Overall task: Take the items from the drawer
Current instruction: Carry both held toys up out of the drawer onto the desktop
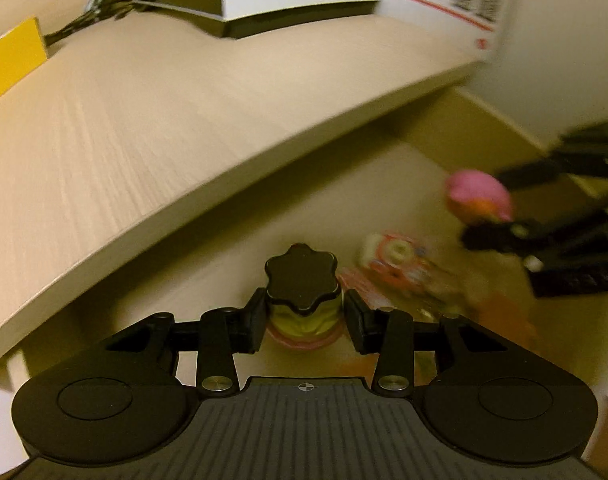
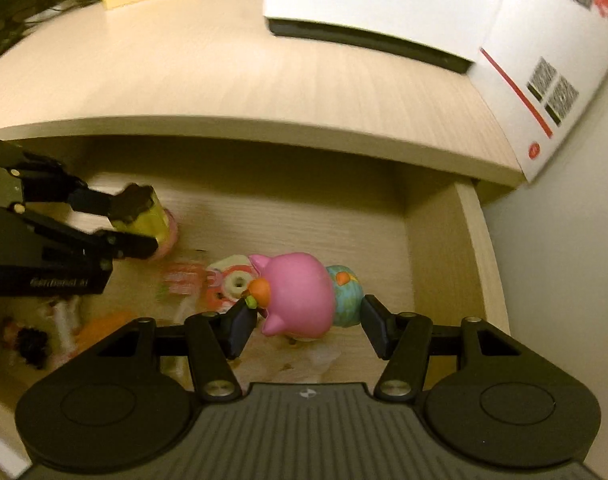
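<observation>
Both grippers stood over the open drawer point(image 2: 476, 248).
The left gripper point(image 1: 303, 318) clamped a small bottle point(image 1: 302, 304); the right gripper point(image 2: 306, 328) squeezed a pink toy point(image 2: 300, 292), seemingly light, smooth, best held across its body.

The left tongs point(image 1: 304, 320) and right tongs point(image 2: 306, 330) are alike: matte black, with a ribbed grey panel at the centre bearing a small cross mark, flanked by two round black housings with recessed discs. Silver screws pin the angled link arms. Pale lettering marks one body's side, too blurred to read.
</observation>
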{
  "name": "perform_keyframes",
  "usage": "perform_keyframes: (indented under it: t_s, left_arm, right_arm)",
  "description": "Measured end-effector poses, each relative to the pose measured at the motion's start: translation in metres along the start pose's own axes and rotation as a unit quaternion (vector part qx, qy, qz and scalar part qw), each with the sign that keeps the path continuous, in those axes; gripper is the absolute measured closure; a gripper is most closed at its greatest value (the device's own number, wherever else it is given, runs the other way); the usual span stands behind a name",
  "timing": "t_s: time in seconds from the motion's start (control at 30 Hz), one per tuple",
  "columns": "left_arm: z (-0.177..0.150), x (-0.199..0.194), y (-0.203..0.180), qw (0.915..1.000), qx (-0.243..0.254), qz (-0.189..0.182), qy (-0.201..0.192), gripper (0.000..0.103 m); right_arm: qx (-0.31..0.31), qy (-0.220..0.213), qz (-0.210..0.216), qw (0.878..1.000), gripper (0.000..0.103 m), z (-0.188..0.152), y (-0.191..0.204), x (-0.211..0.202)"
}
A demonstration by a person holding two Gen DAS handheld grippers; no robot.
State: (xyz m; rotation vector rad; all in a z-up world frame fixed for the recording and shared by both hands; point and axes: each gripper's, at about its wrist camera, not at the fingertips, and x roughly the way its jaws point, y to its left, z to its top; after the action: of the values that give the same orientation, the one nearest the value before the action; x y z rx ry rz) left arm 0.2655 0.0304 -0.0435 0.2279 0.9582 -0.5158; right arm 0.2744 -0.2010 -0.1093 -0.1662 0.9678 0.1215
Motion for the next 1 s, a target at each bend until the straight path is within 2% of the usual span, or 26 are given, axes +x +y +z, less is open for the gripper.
perform_keyframes:
  t_s: [0.17,0.3,0.43,0.53,0.6,0.7,0.87,1.0]
  left_arm:
    - [-0.007,-0.043,-0.019,0.9990,0.013,-0.042,-0.003,0.058]
    - [0.006,-0.079,-0.008,0.9973,0.000,-0.055,-0.049,0.058]
    - [0.040,-0.106,0.016,0.9914,-0.025,-0.019,-0.127,0.058]
    - [0.067,-0.093,0.047,0.9874,-0.047,0.030,-0.148,0.058]
    - [0.080,-0.072,0.072,0.9865,-0.071,0.050,-0.138,0.058]
    - [0.091,-0.046,0.092,0.9873,-0.073,0.064,-0.126,0.058]
    - [0.096,-0.015,0.113,0.9908,-0.072,0.043,-0.106,0.058]
    - [0.094,-0.015,0.121,0.9893,-0.061,0.045,-0.125,0.058]
  right_arm:
    - [-0.014,-0.039,0.013,0.999,0.046,0.008,0.003,-0.028]
    - [-0.023,-0.100,0.016,0.995,0.046,0.032,-0.001,-0.054]
    - [-0.038,-0.157,0.000,0.987,0.046,0.072,-0.004,-0.066]
    - [-0.038,-0.178,-0.001,0.983,0.046,0.105,-0.004,-0.057]
    - [-0.036,-0.176,-0.003,0.984,0.046,0.122,-0.002,-0.040]
    - [-0.030,-0.148,-0.007,0.988,0.046,0.145,0.004,-0.008]
    - [-0.036,-0.108,-0.022,0.993,0.046,0.156,0.019,0.031]
    - [-0.019,-0.083,-0.036,0.996,0.045,0.158,0.022,0.047]
